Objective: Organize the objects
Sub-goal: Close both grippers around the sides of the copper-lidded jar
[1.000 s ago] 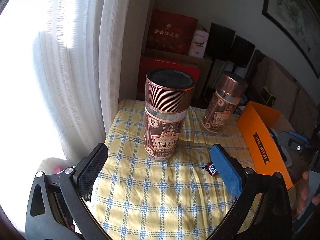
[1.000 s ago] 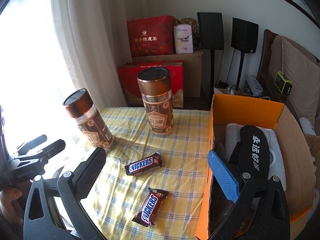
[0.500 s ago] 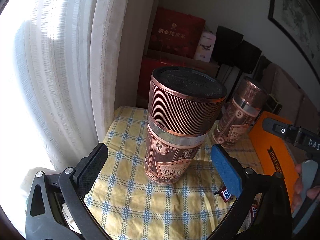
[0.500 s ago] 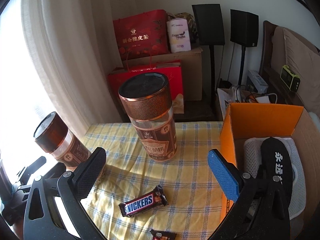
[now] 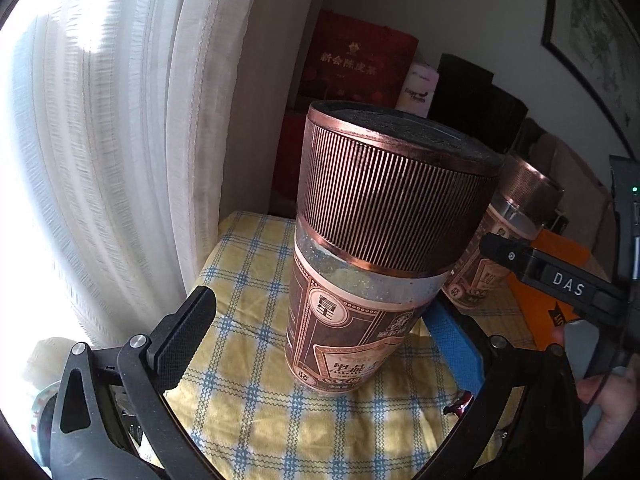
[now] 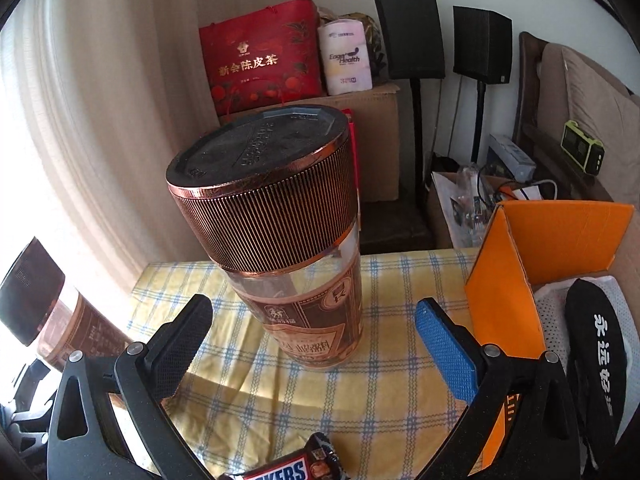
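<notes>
Two tall jars with ribbed copper lids stand upright on a yellow checked tablecloth (image 6: 404,280), well apart. Left gripper (image 5: 324,328): tongs wide, black pad on one side and blue pad on the other, flanking the near jar (image 5: 372,264) without touching it as far as the left wrist view shows. Behind that jar, partly hidden by it, the second jar (image 5: 516,220). Right gripper (image 6: 316,336): tongs likewise wide, either side of its own jar (image 6: 296,248), a clear gap on both sides.

Surroundings: white curtain (image 5: 120,120) close along the table's edge on the left. A Snickers bar (image 6: 288,466) lies at the bottom edge of the right wrist view, just short of the gripper (wrapper only half seen). The other gripper's black frame, marked "DAS", cuts across the right of the left wrist view, with part of a hand (image 5: 608,412) below it.

Containers: orange cardboard box (image 6: 516,292) just beside the table's right edge, flap up. Inside it a black insole-like piece (image 6: 600,340) with white characters, lying on white mesh fabric (image 6: 552,304). Beyond the table, a red gift bag (image 6: 260,56) and a white tissue roll pack (image 6: 344,56) on a brown carton (image 6: 376,136); two black speakers (image 6: 408,34) on stands.
</notes>
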{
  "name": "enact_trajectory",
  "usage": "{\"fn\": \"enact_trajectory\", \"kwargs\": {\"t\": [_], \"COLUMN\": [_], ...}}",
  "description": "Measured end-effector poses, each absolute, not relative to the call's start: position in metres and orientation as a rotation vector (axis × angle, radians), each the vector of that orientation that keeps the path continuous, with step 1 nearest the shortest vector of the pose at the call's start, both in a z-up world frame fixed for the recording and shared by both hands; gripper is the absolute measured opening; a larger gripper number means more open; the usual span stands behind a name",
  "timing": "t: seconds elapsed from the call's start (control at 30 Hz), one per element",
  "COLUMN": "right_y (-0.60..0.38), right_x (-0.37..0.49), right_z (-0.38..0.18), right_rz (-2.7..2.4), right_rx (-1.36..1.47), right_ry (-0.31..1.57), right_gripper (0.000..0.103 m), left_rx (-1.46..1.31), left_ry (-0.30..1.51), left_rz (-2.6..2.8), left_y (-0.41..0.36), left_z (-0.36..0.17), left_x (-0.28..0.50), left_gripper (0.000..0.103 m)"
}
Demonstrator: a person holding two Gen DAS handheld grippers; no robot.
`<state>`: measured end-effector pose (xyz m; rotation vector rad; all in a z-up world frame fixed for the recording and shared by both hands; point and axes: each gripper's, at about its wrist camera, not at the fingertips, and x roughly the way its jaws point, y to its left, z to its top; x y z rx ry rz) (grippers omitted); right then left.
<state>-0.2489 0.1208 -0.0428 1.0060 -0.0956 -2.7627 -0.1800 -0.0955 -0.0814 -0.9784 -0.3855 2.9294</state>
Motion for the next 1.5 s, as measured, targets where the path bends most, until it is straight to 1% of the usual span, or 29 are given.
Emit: {"fn": "enact_trajectory", "kwargs": {"t": [0.13, 0.2, 0.33, 0.4, 0.43, 0.47, 0.5, 0.57, 0.6, 0.73, 0.83, 1.03, 1.33, 1.5], "right_y": [0.109, 0.107, 0.105, 0.104, 0.105, 0.105, 0.105, 0.105, 0.105, 0.104, 0.104, 0.106, 0.121, 0.135], "right_x": [-0.25, -0.253, -0.259, -0.261, -0.261, -0.262, -0.263, -0.263, -0.263, -0.264, -0.264, -0.261, -0.24, -0.226], "right_z": [-0.047, -0.052, -0.061, -0.063, -0.063, -0.063, -0.063, -0.063, -0.063, -0.062, -0.061, -0.057, -0.018, 0.006], "right_rz": [-2.783, -2.769, -2.762, -2.755, -2.752, -2.753, -2.757, -2.757, -2.757, -2.754, -2.75, -2.724, -2.684, -2.641], "right_rx": [0.955, 0.96, 0.996, 1.005, 1.008, 1.01, 1.017, 1.022, 1.024, 1.021, 1.024, 1.039, 1.015, 1.05], "right_ry": [0.043, 0.058, 0.081, 0.073, 0.068, 0.067, 0.072, 0.07, 0.068, 0.088, 0.094, 0.044, -0.065, -0.115], "right_gripper": [0.097, 0.092, 0.088, 0.082, 0.08, 0.072, 0.067, 0.067, 0.067, 0.067, 0.066, 0.066, 0.066, 0.066], "left_rx": [-0.955, -0.957, -0.975, -0.973, -0.965, -0.951, -0.942, -0.944, -0.948, -0.955, -0.954, -0.965, -0.97, -0.958], "left_ry": [-0.37, -0.365, -0.339, -0.332, -0.332, -0.335, -0.336, -0.327, -0.326, -0.32, -0.363, -0.391, -0.399, -0.357], "left_rz": [2.947, 2.956, 2.972, 2.978, 2.979, 2.973, 2.967, 2.959, 2.946, 2.934, 2.914, 2.89, 2.83, 2.797], "left_y": [-0.093, -0.092, -0.088, -0.087, -0.086, -0.085, -0.084, -0.081, -0.08, -0.079, -0.084, -0.087, -0.082, -0.07], "left_z": [-0.085, -0.087, -0.092, -0.092, -0.092, -0.091, -0.09, -0.089, -0.089, -0.088, -0.088, -0.083, -0.05, -0.028], "left_x": [-0.182, -0.183, -0.186, -0.187, -0.187, -0.187, -0.186, -0.187, -0.189, -0.193, -0.195, -0.195, -0.184, -0.173], "left_gripper": [0.103, 0.103, 0.102, 0.101, 0.097, 0.088, 0.083, 0.065, 0.062, 0.062, 0.062, 0.062, 0.062, 0.062]}}
